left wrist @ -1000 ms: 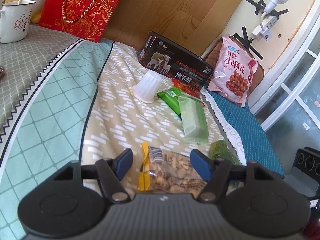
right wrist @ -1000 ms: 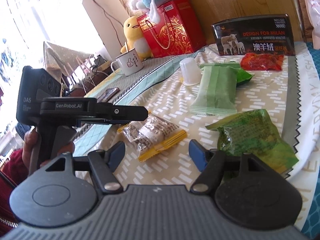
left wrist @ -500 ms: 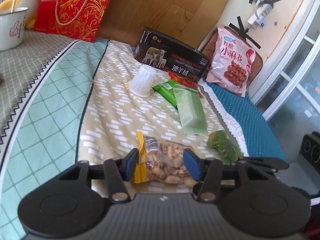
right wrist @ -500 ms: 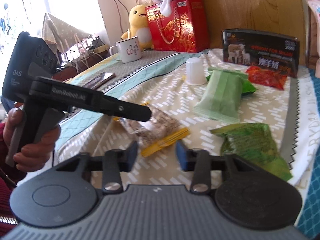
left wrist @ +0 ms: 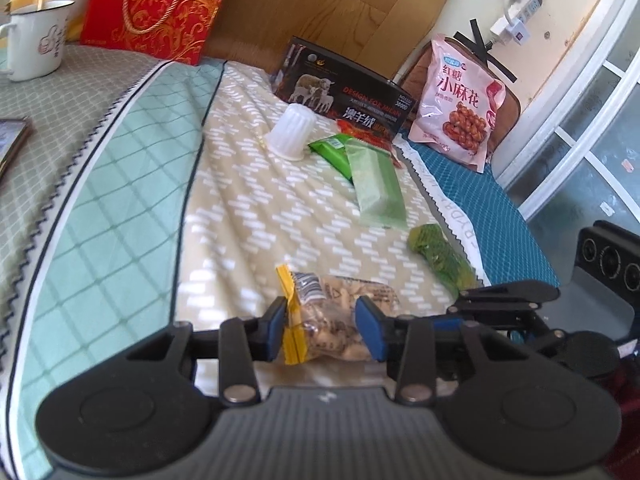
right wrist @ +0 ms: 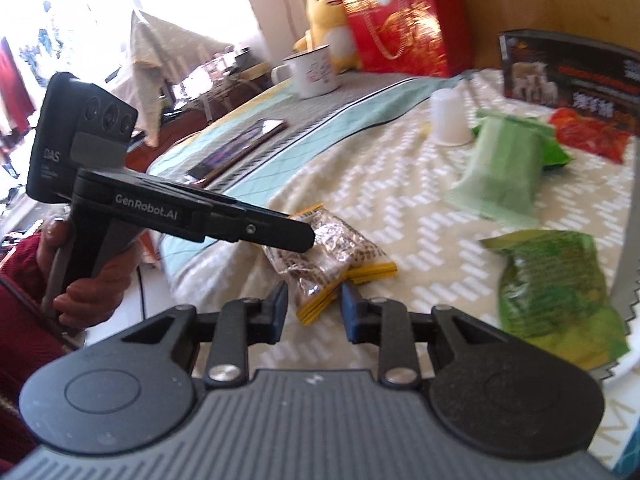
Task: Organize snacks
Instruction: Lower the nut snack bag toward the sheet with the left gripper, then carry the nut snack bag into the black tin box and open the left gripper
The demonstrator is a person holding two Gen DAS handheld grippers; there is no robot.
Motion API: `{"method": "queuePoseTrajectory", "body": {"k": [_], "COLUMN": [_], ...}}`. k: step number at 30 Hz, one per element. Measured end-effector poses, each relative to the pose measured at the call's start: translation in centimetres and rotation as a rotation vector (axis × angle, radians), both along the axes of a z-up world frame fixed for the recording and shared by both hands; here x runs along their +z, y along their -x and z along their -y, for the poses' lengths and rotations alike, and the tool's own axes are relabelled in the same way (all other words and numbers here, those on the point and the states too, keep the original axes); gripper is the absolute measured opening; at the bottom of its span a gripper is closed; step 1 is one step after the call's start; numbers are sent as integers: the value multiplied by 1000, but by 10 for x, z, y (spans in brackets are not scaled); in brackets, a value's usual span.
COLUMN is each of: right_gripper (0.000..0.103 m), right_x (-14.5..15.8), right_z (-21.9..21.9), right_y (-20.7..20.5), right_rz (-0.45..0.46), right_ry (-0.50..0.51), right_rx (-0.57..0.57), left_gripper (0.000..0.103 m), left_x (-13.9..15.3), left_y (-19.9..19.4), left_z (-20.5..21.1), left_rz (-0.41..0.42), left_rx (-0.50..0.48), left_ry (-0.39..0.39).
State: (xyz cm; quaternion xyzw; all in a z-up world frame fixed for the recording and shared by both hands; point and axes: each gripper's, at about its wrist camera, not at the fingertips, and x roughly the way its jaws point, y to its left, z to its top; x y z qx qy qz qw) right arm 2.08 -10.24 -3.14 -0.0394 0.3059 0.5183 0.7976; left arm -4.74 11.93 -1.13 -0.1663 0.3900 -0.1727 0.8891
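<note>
Two grippers meet over one clear packet of small biscuits (left wrist: pixel 340 312) with yellow sealed ends, lying near the front of the beige patterned blanket (left wrist: pixel 248 216). The left gripper (left wrist: pixel 323 330) has its blue pads pressed against both sides of the packet, squeezing it. The right gripper (right wrist: pixel 314 312) has its jaws narrowed around one yellow end of the same packet (right wrist: pixel 328 256), though I cannot tell whether the pads actually touch it. From the right wrist view, the left tool's black body reaches over the packet, held by a hand (right wrist: pixel 86 280) in a dark red sleeve. Further back on the blanket lies a pale green packet (left wrist: pixel 376 184), overlapping a brighter green wrapper (left wrist: pixel 330 152), with a red packet (left wrist: pixel 368 134) just behind them. A white ribbed cup (left wrist: pixel 292 132) sits upside down beside these. A crumpled green bag (left wrist: pixel 440 256) lies near the blanket's right edge, apart from the biscuits. A black box printed with sheep (left wrist: pixel 344 92) stands at the back, and a pink snack bag (left wrist: pixel 460 100) leans upright to its right. A white enamel mug (left wrist: pixel 36 46) and a red gift bag (left wrist: pixel 160 4) stand far left.
</note>
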Motion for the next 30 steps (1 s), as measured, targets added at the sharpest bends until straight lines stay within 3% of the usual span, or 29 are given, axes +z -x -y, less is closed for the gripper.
{"method": "queuePoseTrajectory", "body": {"k": [15,30], "right_gripper": [32,32], "right_x": [-2,-3], "right_z": [-1,1], "right_y": [2,4], "right_rz": [-9,5], "right_ry": [-18,-18], "right_rx": [-2,-22], "left_gripper": [40,43], "left_x": [-1,2], "left_y": [-3,-5], "left_z": [-1,9], "left_rz": [0,-7], "left_rx": [27,73], "left_ry": [7,-43]}}
